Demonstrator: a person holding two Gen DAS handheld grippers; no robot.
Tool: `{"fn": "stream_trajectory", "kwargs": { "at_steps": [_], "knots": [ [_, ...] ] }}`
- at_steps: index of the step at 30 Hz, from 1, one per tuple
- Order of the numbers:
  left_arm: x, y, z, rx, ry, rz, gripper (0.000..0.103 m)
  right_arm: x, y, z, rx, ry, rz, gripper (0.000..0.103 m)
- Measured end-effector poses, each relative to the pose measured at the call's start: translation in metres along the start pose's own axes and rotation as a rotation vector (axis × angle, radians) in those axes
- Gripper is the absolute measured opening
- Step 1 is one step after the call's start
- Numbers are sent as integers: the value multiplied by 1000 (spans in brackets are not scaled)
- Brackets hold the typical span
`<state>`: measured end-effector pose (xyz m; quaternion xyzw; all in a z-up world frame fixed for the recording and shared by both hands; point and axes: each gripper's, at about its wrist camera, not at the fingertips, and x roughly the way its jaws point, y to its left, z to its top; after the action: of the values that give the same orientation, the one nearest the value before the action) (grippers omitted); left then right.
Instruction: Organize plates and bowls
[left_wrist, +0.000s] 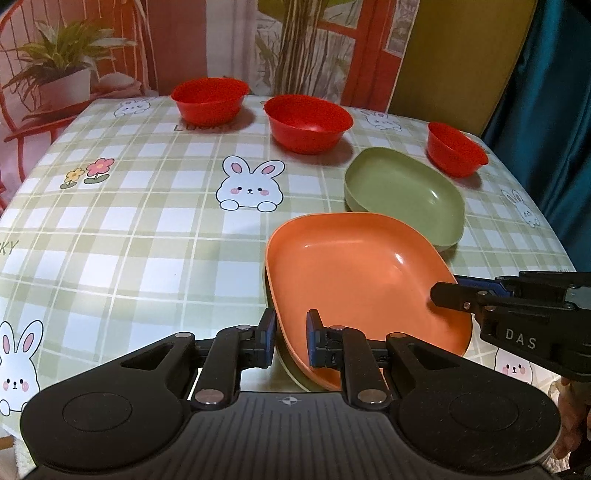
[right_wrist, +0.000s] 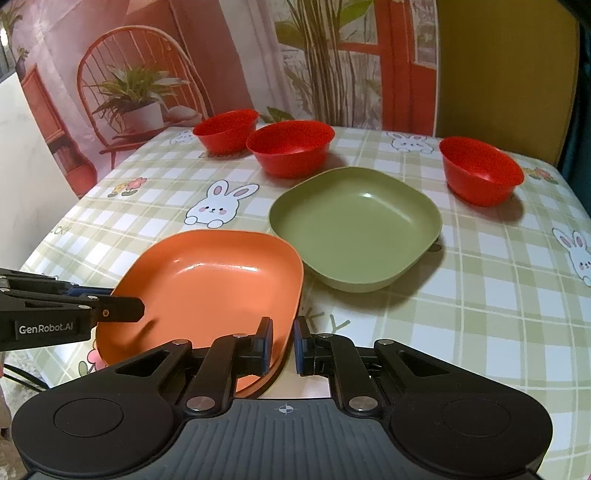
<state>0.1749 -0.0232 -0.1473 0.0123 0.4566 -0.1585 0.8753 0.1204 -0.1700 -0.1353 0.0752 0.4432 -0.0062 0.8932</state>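
A: What are your jaws doing?

B: Both pairs are pinching the orange plate (left_wrist: 354, 273). My left gripper (left_wrist: 291, 338) clamps the near-left rim, one pad inside and one outside. My right gripper (right_wrist: 283, 347) does the same on the near-right rim.

A: Why two grips on one plate?

B: It is wide and shallow, so I judge a grip on each side keeps it level. In the left view there seems to be a green edge just under the orange rim by my pads, perhaps another plate beneath. I cannot tell for sure.

A: Where does it sit?

B: At the near edge of the counter (left_wrist: 147, 240), tilted a little toward me. Whether its base touches the cloth I cannot tell. The green plate (right_wrist: 354, 225) lies just beyond it to the right, flat, their rims near each other.

A: And the bowls?

B: Three red ones along the far side, well apart: the left bowl (left_wrist: 210, 99), the middle bowl (left_wrist: 308, 122) and the right bowl (right_wrist: 480, 173). None nested yet, so I reckon plates come first.

A: Any writing?

B: "GenRobot.AI" on my left gripper, seen from the right. "DAS" on my right gripper, seen from the left. The cloth reads "LUCKY", partly hidden by the bowls.
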Motion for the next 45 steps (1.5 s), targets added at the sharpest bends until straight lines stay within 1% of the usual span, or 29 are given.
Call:
{"fn": "stream_trajectory", "kwargs": {
  "at_steps": [2, 4, 6, 8, 14, 20, 23, 26, 31, 35, 40, 45],
  "knots": [
    [0, 1, 0, -3, 0, -1, 17, 0, 1, 1, -7, -1, -3, 11],
    [0, 2, 0, -12, 0, -9, 21, 0, 1, 1, -8, 0, -3, 11],
    [-1, 4, -1, -25, 2, -25, 30, 0, 2, 1, -7, -1, -3, 11],
    [-2, 5, -1, -36, -1, -41, 33, -1, 3, 1, -10, -5, -7, 12],
    [-4, 8, -2, -56, -14, -32, 33, -2, 3, -1, -21, -9, -13, 15],
    [1, 15, -5, -101, 7, -24, 33, 3, 2, -5, -13, 16, -23, 15],
    [0, 18, -5, -109, 1, -27, 33, 0, 0, -3, -5, 4, -22, 15],
    [-8, 22, 1, -119, -41, -30, 33, -8, -7, 5, 17, -33, -12, 15],
    [-28, 30, 24, -129, -128, -28, 33, -22, -23, 26, 34, -101, -26, 16],
    [-53, 35, 49, -148, -226, -32, 33, -35, -40, 46, 58, -165, -36, 16],
    [-81, 33, 77, -152, -331, -32, 34, -48, -58, 69, 66, -239, -61, 16],
    [-98, 29, 94, -140, -401, -13, 34, -54, -69, 82, 71, -287, -84, 17]
  ]
}}
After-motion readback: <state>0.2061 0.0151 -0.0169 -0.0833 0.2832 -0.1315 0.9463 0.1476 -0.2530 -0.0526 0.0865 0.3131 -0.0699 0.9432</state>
